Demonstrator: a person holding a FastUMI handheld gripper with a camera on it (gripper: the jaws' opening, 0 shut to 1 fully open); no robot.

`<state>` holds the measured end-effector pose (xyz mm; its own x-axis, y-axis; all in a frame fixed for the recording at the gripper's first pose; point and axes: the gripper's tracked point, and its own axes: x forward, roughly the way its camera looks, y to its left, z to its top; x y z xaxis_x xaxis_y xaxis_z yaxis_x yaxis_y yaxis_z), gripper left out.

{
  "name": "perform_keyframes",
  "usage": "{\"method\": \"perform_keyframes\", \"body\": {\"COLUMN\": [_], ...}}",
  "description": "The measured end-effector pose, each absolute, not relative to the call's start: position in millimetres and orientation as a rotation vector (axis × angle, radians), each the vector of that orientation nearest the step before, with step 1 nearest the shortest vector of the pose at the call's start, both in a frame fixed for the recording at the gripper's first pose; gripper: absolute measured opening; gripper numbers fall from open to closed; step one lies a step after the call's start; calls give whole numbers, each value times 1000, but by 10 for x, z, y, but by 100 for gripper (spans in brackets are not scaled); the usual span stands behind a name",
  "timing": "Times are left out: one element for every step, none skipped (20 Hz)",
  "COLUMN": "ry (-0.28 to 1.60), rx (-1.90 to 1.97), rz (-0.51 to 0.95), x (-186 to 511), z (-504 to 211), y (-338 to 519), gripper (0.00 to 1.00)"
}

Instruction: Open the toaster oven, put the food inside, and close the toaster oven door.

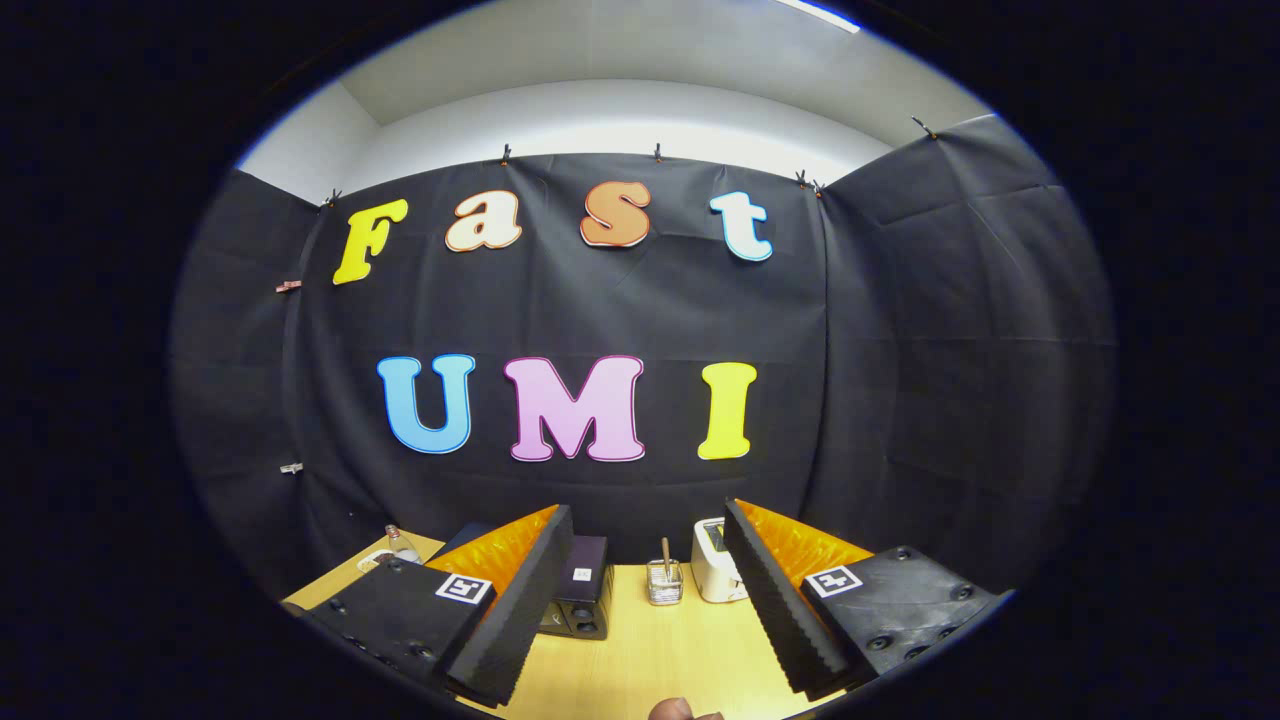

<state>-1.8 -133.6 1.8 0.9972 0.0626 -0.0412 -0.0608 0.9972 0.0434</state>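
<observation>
- The gripper (640, 610), with black ribbed pads and orange backs, is held high with its fingers spread wide and empty, probably to survey the pale wooden desk (650, 650).
- The black box-shaped toaster oven (578, 598) sits beyond the left finger, door seemingly closed.
- No food is identifiable.

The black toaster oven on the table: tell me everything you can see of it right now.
The black box-shaped toaster oven stands upright on the light wooden table, close to the black cloth wall. A small white label sits on its dark upper front, and two round knobs sit low on that face. The left finger of the open claw hides its left part, so whether the door is open cannot be told. A small clear glass holder with a stick stands apart on its right. Nothing visibly touches it but the table.
</observation>
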Motion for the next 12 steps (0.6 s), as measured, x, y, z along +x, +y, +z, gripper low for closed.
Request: {"method": "perform_keyframes", "body": {"ry": [40, 32, 32, 28, 26, 27, 22, 19, 19, 16, 22, 27], "rx": [37, 32, 30, 37, 47, 56, 60, 59, 58, 58, 61, 68], "rz": [55, 58, 58, 65, 73, 77, 86, 87, 89, 96, 102, 112], "x": [-1, 1, 8, -3, -14, -26, -33, -48, -56, -83, -99, -117], "z": [23, 45, 53, 66, 75, 79, 92, 96, 92, 90, 77, 69], "y": [-1387, -1383, -1401, -1394, -1385, -1376, -1368, -1367, -1367, -1331, -1306, -1276], "gripper": [98, 98, 98, 98, 98, 98, 98, 98, 98, 98, 98, 98]}}
